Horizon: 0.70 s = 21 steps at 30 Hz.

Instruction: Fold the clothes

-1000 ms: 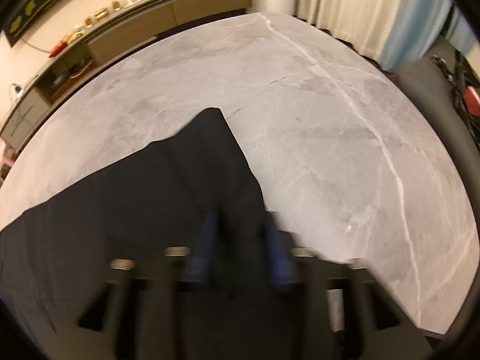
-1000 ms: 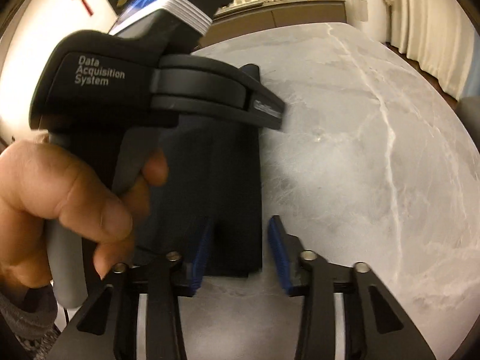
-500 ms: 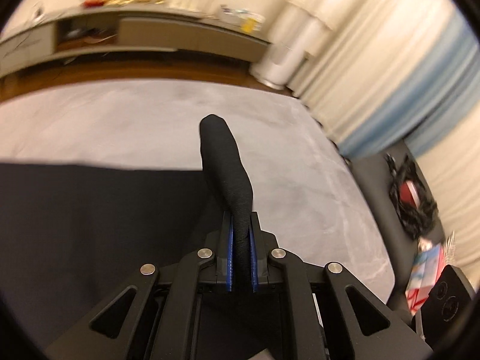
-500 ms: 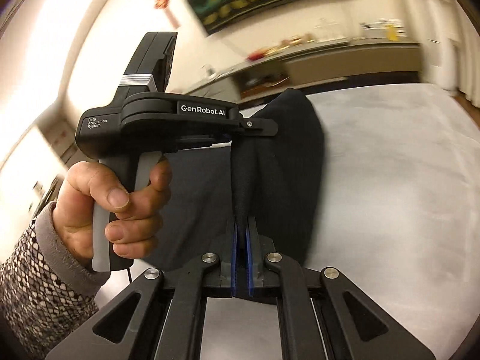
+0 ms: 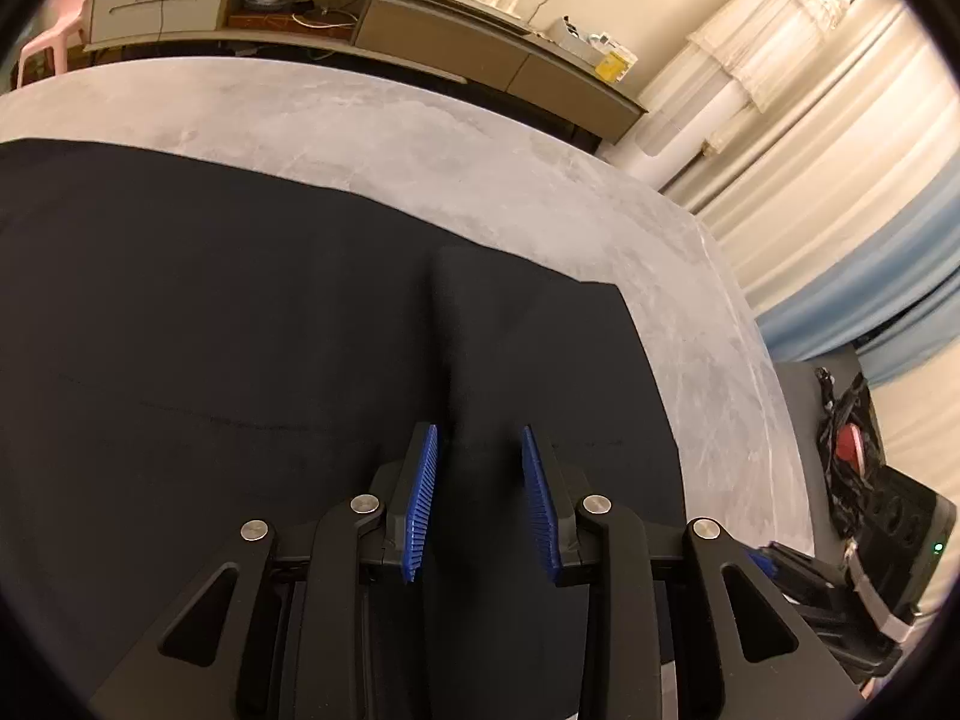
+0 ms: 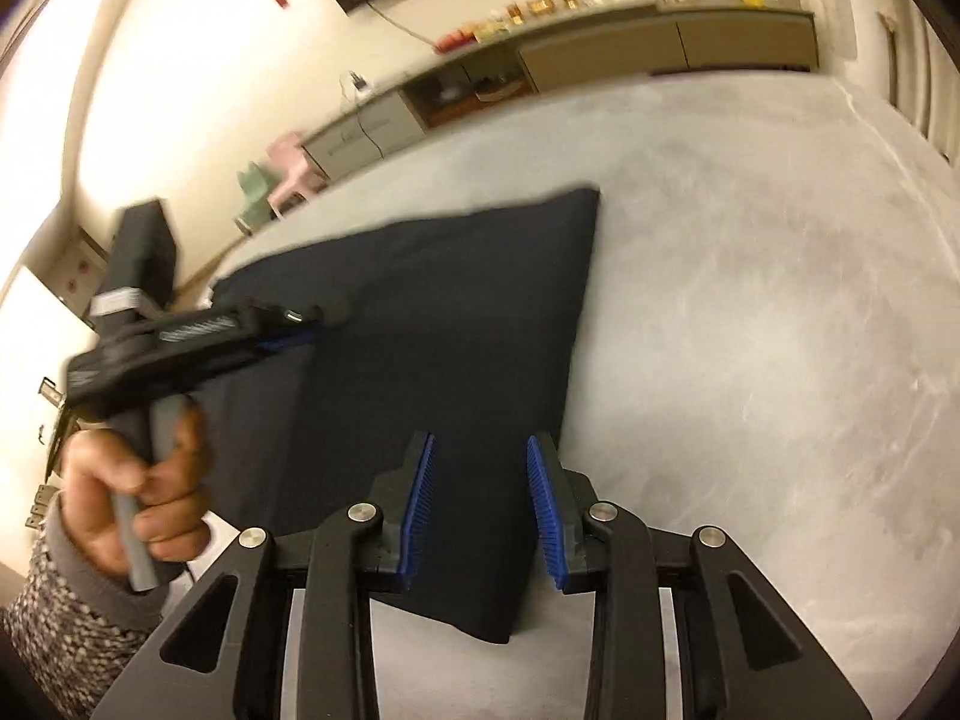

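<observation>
We had both claws released, jaws opening. Left gripper [image 5: 479,498] hung over the black garment [image 5: 210,330], a raised fold between its blue pads [image 5: 422,498] but unpinched. Right gripper [image 6: 480,504] straddled the garment's near corner. Garment lay flat on the grey marble table [image 6: 750,300]; sideboard [image 5: 420,30] behind.

The left gripper [image 5: 479,438] is tilted steeply downward, and its jaws are being opened, with the blue pads [image 5: 423,498] set apart and pressed on nothing. The right gripper [image 6: 480,447] is angled down likewise, its jaws also being opened and its pads parted. The left hand [image 6: 141,492] is wrapped around the left gripper's grey handle, a knitted sleeve [image 6: 66,618] covering the wrist.
</observation>
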Tool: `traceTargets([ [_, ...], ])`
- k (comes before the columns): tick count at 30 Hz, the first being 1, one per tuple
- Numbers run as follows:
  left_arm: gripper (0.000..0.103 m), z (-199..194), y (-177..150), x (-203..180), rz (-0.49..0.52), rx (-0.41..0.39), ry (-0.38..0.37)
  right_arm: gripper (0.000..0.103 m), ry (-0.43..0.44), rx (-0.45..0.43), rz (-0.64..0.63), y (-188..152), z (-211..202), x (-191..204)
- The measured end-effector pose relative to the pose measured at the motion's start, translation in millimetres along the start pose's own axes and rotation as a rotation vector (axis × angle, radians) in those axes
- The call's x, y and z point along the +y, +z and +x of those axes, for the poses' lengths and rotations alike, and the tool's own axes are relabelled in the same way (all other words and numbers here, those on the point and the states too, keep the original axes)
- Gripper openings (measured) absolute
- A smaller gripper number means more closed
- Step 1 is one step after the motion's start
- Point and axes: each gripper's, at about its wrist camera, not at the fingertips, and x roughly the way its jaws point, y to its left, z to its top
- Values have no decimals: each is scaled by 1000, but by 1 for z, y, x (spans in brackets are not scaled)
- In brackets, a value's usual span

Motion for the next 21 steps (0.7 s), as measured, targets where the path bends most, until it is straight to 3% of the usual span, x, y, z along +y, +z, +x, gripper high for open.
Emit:
traceTargets([
  [2,36,1,0,3,4,2,7,34,-2,10,-29,10,7,4],
  [5,34,11,-1,2,8,35,-10,34,7,1,-80,3,-6,6],
  [7,15,10,-2,3,4,39,-105,34,6,8,-93,0,-9,10],
  [9,13,2,-2,8,-35,10,-252,34,8,24,-90,-6,-7,16],
  [11,13,-5,-1,26,-126,-27,-315,34,10,33,-88,-9,-9,17],
  [15,18,-10,-11,54,-205,-18,-263,34,24,49,-85,-8,-14,19],
  [16,29,-14,-15,56,-206,-19,-246,34,26,55,-86,-7,-17,20],
  [17,39,-20,-19,55,-200,-22,-228,34,28,60,-88,-7,-16,21],
  [21,48,-46,-46,26,-79,-36,-161,34,38,73,-102,-9,-17,24],
])
